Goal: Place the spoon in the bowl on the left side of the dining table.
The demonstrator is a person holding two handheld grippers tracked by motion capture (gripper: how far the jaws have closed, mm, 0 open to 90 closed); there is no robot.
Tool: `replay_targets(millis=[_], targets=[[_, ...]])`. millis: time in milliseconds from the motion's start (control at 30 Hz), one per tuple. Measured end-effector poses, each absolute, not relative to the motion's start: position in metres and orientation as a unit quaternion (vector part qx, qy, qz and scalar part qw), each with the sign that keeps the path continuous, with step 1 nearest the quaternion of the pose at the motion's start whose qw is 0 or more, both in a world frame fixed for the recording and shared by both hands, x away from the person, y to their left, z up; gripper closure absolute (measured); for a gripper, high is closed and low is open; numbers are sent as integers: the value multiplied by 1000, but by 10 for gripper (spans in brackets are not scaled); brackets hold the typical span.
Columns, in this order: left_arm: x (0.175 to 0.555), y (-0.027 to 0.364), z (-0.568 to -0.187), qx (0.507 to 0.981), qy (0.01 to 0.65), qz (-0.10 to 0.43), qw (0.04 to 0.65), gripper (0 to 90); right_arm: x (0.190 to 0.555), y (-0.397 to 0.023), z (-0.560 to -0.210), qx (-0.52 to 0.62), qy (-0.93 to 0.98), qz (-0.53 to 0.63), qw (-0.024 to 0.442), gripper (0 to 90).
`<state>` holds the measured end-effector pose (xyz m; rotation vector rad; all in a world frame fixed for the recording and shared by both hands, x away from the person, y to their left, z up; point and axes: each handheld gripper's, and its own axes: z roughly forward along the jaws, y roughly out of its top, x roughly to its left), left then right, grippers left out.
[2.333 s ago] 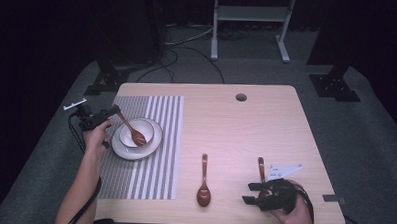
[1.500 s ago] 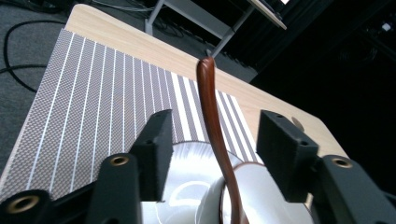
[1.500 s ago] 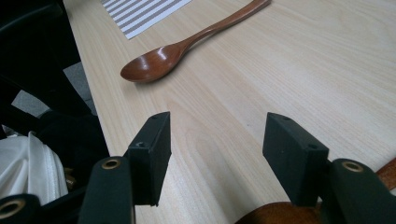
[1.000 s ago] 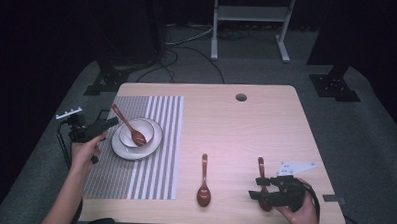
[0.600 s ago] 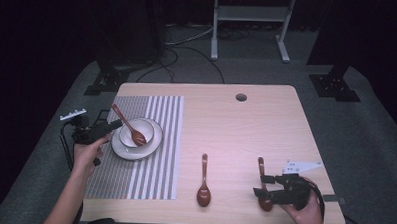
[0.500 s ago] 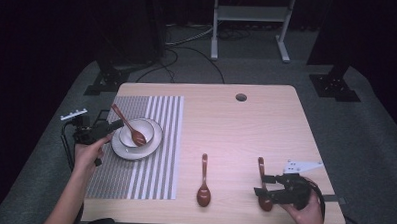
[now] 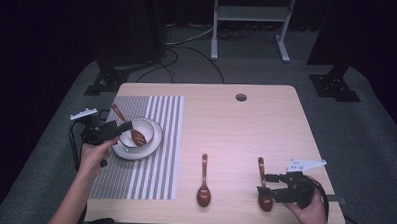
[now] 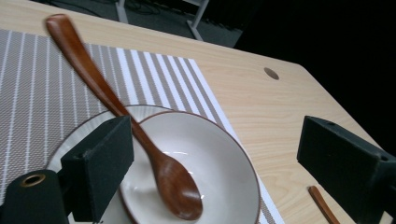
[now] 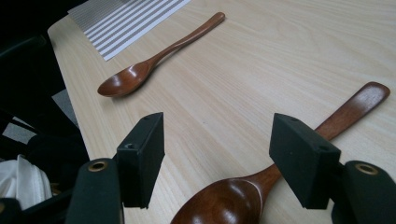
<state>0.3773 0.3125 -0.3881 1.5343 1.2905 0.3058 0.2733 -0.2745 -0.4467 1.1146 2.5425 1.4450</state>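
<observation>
From above, the left gripper [image 7: 117, 128] has just been opening beside the bowl [image 7: 145, 127], and nothing is between its wide jaws. Up close, the spoon [image 8: 154, 161] it dropped rests there. Near the right gripper [image 9: 215, 158], wide around another spoon [image 9: 280, 182], squeezing seems next.

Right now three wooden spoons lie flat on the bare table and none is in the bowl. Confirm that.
Not quite. Two spoons lie on the bare table: the middle spoon and the right spoon. The third spoon rests in the bowl, as the left gripper view shows.
</observation>
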Motion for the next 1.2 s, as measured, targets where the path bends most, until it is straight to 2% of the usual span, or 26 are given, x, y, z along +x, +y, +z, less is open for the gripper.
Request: replay_targets(millis=[1200], targets=[[370, 214, -399, 721, 447, 92, 522, 93, 270, -297, -447, 380, 801, 461, 13, 310]])
